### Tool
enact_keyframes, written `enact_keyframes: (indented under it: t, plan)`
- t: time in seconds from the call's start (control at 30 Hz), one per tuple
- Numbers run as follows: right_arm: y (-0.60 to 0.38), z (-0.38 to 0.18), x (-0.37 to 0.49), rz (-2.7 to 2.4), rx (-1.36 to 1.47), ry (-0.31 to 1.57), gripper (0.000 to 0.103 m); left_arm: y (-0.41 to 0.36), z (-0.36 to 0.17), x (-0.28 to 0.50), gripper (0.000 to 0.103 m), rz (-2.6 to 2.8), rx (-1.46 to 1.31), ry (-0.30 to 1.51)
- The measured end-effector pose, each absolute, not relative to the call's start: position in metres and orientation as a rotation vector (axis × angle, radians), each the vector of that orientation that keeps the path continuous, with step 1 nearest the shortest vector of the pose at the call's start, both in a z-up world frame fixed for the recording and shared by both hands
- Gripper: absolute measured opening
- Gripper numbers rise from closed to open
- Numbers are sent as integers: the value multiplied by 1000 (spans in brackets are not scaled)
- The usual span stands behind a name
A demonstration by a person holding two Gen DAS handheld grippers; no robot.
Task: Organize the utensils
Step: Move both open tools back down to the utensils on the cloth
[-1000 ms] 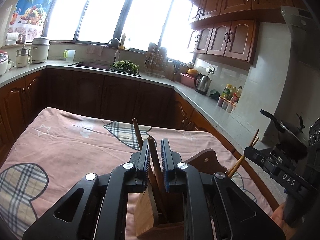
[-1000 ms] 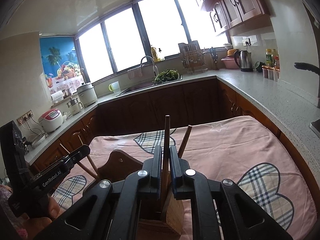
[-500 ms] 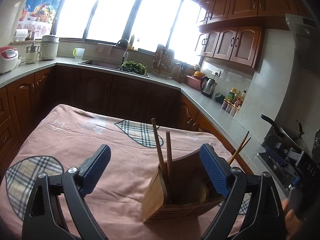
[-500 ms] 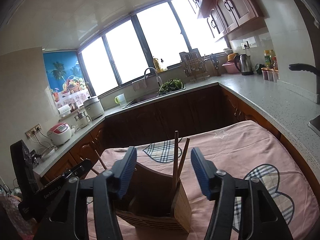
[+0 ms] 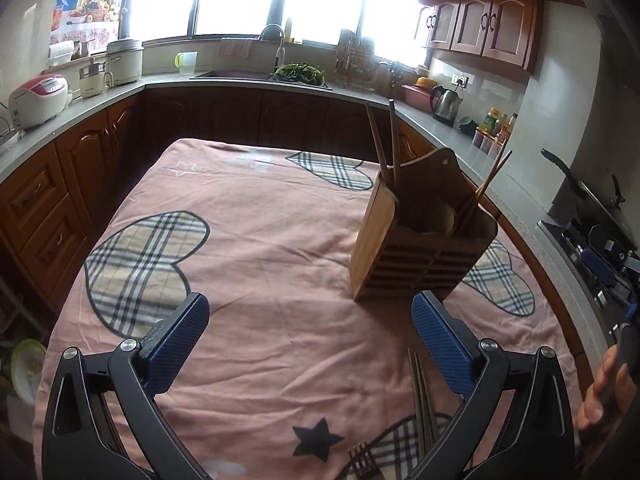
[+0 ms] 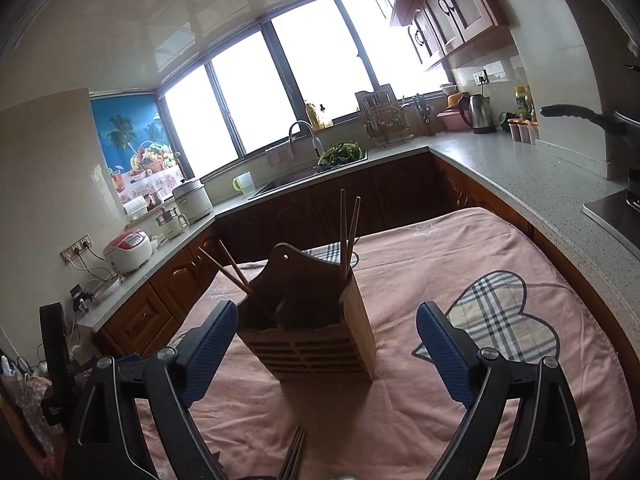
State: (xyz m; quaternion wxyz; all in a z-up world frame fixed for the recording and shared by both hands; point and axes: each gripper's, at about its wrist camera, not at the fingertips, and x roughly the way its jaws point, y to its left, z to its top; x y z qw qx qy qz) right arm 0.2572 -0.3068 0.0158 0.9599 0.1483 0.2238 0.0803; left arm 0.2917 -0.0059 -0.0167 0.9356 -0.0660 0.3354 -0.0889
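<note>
Both tools stand wide and hold nothing. Left gripper [image 5: 310,342]: jaws opening, blue pads far apart, only tablecloth between them. Right gripper [image 6: 324,354]: jaws likewise opening; the wooden holder shows between its pads but lies beyond the fingertips, untouched.

Tablecloth [image 5: 248,216], pink with plaid hearts: spreads under and ahead of both grippers and carries every task item.

Wooden utensil holder [image 5: 416,252], slatted, with a tall arched back: ahead and to the right of the left gripper, upright on the cloth; from the right wrist view it sits straight ahead, centred between the pads [image 6: 316,320].

Chopsticks, first pair [image 5: 386,144]: upright in the holder's compartment nearest the left gripper's side, tips well above the rim. Chopsticks, second pair [image 5: 490,184]: leaning outward from the opposite compartment. Rounded shapes lower inside the holder may be spoon bowls; too dark to tell.

Loose chopsticks [image 5: 422,400]: flat on the cloth, just below and inside the left gripper's right pad. Fork [image 5: 362,458]: tines visible beside them, at the lower edge of the left wrist view. A thin dark tip, probably of the same loose pieces, shows at the bottom of the right wrist view [image 6: 294,456].

Progress, as judged: two pairs are stowed, so the sorting is partly done. Remaining: the loose chopsticks and the fork, both near the left gripper. Whether further utensils lie out of frame cannot be told.
</note>
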Motion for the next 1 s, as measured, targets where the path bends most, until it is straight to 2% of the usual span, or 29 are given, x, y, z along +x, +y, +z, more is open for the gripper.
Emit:
enact_keyframes:
  t: [0.87, 1.0]
  plan:
    - [-294, -65, 167, 156, 312, 669, 91, -4, -85, 203, 103, -246, -139, 855]
    - [-289, -75, 166, 162, 303, 699, 83, -9, -96, 200, 103, -262, -142, 880]
